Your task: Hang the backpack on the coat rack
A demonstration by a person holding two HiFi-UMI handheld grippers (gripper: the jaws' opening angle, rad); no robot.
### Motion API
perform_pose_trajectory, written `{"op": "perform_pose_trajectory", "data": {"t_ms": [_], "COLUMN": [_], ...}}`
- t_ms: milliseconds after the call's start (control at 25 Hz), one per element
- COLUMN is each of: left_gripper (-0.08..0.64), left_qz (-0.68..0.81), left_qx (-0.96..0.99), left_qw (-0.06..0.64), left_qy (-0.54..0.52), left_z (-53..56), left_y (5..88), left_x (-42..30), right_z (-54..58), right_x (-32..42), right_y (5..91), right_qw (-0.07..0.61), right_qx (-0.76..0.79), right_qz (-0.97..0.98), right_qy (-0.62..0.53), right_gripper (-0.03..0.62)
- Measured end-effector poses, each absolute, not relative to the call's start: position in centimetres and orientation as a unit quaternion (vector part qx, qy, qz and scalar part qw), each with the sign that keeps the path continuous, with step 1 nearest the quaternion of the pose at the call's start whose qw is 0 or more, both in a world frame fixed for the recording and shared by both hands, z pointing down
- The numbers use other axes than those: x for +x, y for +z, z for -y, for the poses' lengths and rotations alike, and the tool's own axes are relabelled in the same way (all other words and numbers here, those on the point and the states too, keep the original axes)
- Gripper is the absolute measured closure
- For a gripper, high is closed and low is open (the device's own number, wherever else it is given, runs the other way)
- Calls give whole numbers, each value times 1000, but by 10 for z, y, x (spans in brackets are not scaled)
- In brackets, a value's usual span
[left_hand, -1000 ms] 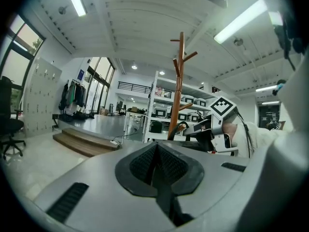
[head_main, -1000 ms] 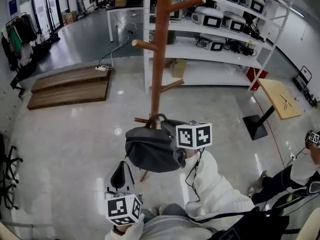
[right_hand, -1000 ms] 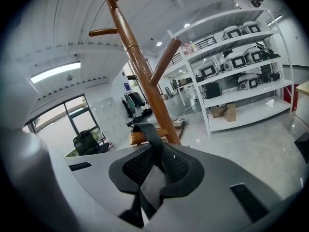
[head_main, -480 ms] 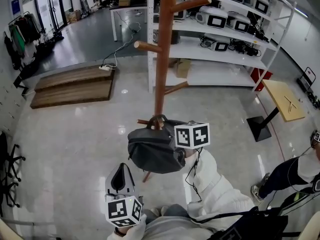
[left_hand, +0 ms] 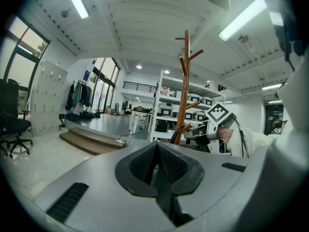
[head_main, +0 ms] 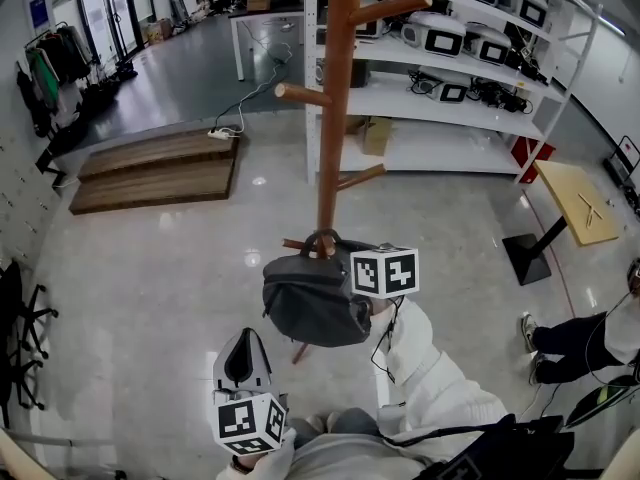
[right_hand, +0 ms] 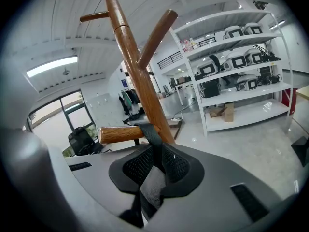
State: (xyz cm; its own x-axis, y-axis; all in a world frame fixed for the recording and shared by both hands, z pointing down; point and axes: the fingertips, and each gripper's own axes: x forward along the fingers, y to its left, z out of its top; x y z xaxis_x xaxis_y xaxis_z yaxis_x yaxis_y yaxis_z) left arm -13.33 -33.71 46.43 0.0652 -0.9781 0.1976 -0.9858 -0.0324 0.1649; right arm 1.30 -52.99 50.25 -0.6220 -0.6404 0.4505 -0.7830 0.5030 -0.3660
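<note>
clamped the right gripper (right_hand: 155, 167) narrow on the carry strap (right_hand: 146, 135) of the backpack (head_main: 312, 306), with flat webbing pinched between the pads. caught that strap draped over a short low peg (right_hand: 120, 134) of the coat rack (head_main: 336, 98), at the peg's root by the trunk and touching the wood. couldn't assign the weight to peg or gripper from these views.

spotted the dark grey bag hanging just beside the trunk and off the floor, on the near side in the head view, slumped below its strap.

held the left gripper (head_main: 240, 353) low and well apart from the bag, jaws pressed together on nothing.

judged the bag soft and floppy: a sagging fabric shell with no stiff edge to grab, probably of moderate weight, likely to swing under the strap. judged the strap the one sensible hold, near its middle, as taken here. reckoned the webbing thin, tough, unlikely to slip on the ribbed pads, and not fragile.

read the long axis as running from strap down to base, close to upright, top toward the peg and base toward the floor. couldn't be surer from a view so steeply above. placed the bulk to the left of the right gripper's marker cube (head_main: 385, 272).
</note>
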Motion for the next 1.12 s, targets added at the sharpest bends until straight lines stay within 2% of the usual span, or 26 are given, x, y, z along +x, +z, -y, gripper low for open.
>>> {"op": "perform_pose_trajectory", "data": {"t_ms": [800, 1120], "left_gripper": [572, 572], "left_qz": [686, 672], "left_qx": [716, 727], "left_qw": [130, 139], "left_qy": [19, 21], "left_z": [326, 328], "left_y": [467, 470], "left_x": [-144, -136], "right_z": [538, 538], "right_x": [5, 10], "right_y": [521, 521], "right_qw": [143, 140], "right_qx": [421, 449], "right_qz": [858, 861], "right_qy": [258, 193], "right_gripper": [540, 528]}}
